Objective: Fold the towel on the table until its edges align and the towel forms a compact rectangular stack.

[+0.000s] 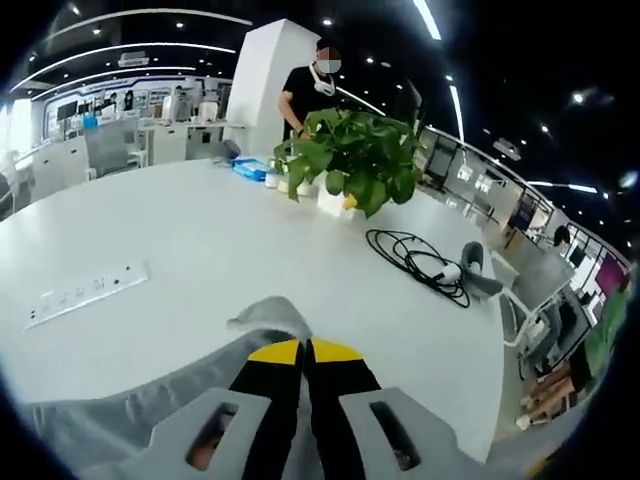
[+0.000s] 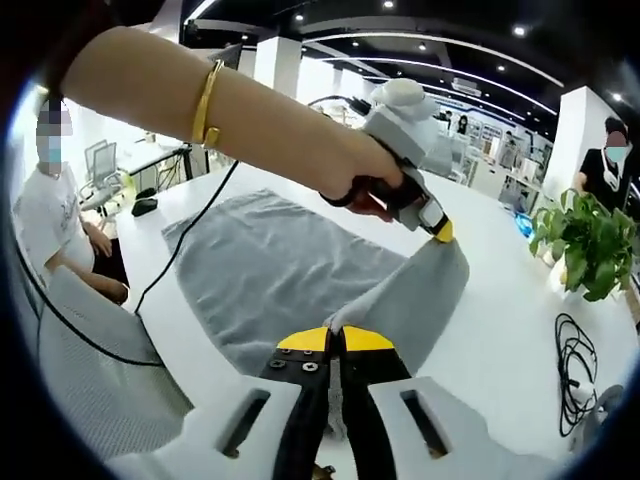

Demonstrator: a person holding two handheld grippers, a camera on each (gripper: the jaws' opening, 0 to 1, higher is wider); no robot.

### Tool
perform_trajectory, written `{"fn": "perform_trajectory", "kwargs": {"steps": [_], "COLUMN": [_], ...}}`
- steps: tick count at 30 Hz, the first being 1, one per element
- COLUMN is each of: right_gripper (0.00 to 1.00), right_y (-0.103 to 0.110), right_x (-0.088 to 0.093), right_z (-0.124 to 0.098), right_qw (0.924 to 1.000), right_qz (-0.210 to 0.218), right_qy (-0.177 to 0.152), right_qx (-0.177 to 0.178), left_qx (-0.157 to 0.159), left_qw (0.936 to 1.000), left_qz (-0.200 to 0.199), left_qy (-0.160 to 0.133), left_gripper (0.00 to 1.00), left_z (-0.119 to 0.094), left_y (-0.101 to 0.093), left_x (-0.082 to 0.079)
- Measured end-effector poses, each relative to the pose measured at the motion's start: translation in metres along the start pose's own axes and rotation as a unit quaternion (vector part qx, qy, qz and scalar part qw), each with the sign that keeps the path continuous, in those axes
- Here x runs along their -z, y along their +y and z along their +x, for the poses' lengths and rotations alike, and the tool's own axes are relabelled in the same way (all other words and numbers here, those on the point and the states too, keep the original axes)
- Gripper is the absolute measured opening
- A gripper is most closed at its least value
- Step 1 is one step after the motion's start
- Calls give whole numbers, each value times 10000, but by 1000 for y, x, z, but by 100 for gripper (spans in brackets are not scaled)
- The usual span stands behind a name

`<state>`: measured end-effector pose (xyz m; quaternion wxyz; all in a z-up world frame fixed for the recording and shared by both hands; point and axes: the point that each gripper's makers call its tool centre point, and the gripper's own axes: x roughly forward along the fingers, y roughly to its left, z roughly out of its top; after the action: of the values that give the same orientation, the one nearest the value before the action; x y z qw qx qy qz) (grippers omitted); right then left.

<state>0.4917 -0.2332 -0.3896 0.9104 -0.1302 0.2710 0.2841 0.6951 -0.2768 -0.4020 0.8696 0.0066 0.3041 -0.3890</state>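
Both my left gripper [image 2: 441,231] and right gripper [image 2: 334,338] have fingers clamped on the soft grey cloth towel [image 2: 270,270], lifting one edge off the white desk [image 1: 200,240], next carrying it across to meet the far edge.

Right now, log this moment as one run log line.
stage: fold underway | left gripper: shut on grey towel corner, lifted | right gripper: shut on towel edge | surface: white table

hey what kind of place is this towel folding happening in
Most likely an open-plan office or lab. A large white table holds the grey towel, a potted plant and a coiled cable. Office chairs stand beside it, with rows of desks and ceiling strip lights behind.
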Motion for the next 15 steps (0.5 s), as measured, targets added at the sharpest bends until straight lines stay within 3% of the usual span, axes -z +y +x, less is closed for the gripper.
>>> {"fn": "perform_trajectory", "kwargs": {"steps": [10,15], "right_gripper": [0,0], "right_y": [22,35], "right_x": [-13,-24], "right_z": [12,19], "right_qw": [9998,9996], "right_qz": [136,98], "right_qy": [-85,-125], "right_qx": [-145,-234], "left_qx": [-100,-154], "left_qw": [9999,9998], "left_qz": [-71,-117], "left_qy": [-45,-87], "left_gripper": [1,1], "left_z": [-26,-35], "left_y": [18,39], "left_x": [6,5]}}
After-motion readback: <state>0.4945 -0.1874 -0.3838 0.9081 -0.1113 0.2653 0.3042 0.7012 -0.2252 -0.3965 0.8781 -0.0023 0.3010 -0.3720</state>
